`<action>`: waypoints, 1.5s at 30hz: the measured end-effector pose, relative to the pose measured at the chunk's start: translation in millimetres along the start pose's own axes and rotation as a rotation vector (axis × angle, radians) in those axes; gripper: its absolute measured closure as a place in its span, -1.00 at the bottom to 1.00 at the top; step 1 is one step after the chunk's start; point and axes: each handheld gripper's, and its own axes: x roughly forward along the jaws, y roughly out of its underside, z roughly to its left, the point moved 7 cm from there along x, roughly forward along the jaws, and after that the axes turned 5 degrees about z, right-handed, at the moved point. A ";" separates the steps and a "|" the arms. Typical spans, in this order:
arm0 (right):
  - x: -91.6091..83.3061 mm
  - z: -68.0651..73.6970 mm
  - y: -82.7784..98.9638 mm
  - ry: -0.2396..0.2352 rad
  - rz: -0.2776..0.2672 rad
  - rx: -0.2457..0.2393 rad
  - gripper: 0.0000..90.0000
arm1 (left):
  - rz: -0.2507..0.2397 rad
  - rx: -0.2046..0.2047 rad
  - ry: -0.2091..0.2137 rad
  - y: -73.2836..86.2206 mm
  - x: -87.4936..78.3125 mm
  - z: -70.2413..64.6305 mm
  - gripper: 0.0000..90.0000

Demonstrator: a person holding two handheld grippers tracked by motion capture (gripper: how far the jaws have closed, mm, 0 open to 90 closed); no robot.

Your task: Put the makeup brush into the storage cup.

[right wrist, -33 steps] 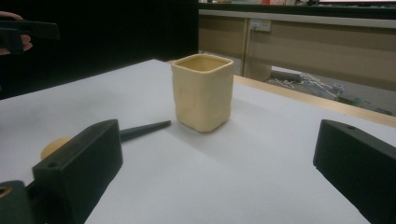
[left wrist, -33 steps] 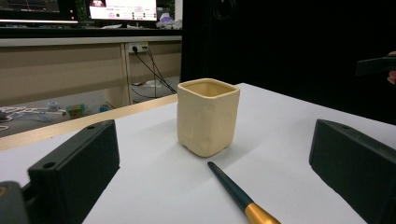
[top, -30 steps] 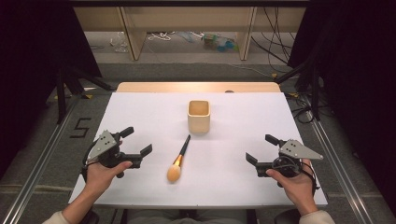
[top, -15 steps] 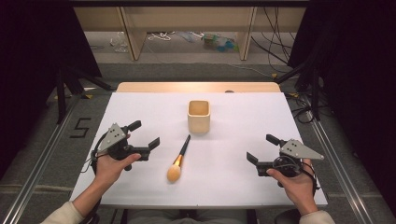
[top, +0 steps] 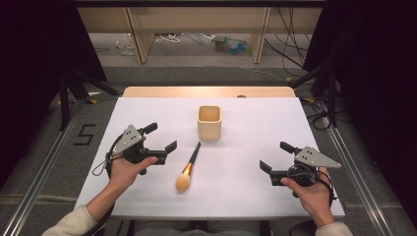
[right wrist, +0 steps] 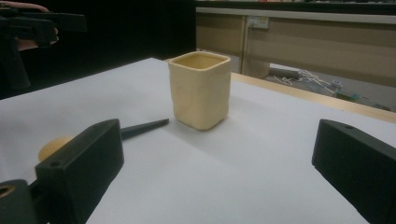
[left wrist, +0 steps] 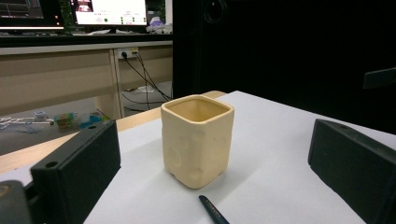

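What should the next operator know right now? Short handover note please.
Left gripper: open, empty, held above the table left of the brush.
Right gripper: open, empty, near the table's right front.
Makeup brush with black handle and tan bristle head: lies flat on the white table, handle tip pointing at the cream square ceramic cup, which stands upright, apparently empty.
Done: nothing grasped.
Left: probably pick up the brush and stand it in the cup.

Your left gripper [top: 161, 137] and right gripper [top: 276, 157] are both black, each with two blocky, flat-faced jaws that have a small round hole near the tip. A grey three-cornered plate sits on top of each one, and a thin black cable loops from its body. You wear pale, cream-coloured sleeves [top: 74, 223].
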 end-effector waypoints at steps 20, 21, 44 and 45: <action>0.3 -0.9 -0.2 0.002 -0.006 0.005 -0.93 | 0.000 -0.007 0.003 -6.5 27.9 -4.9 -0.96; 0.2 -1.0 -0.2 0.003 -0.006 0.004 -0.93 | 0.004 -0.010 0.004 -6.3 29.8 -6.0 -0.96; 1.3 -0.3 0.2 -0.016 -0.007 0.017 -0.92 | 0.026 -0.007 0.001 -9.9 55.5 -5.8 -0.99; 1.0 -0.4 0.1 -0.012 -0.005 0.014 -0.92 | 0.024 -0.008 0.001 -10.8 57.1 -5.6 -0.99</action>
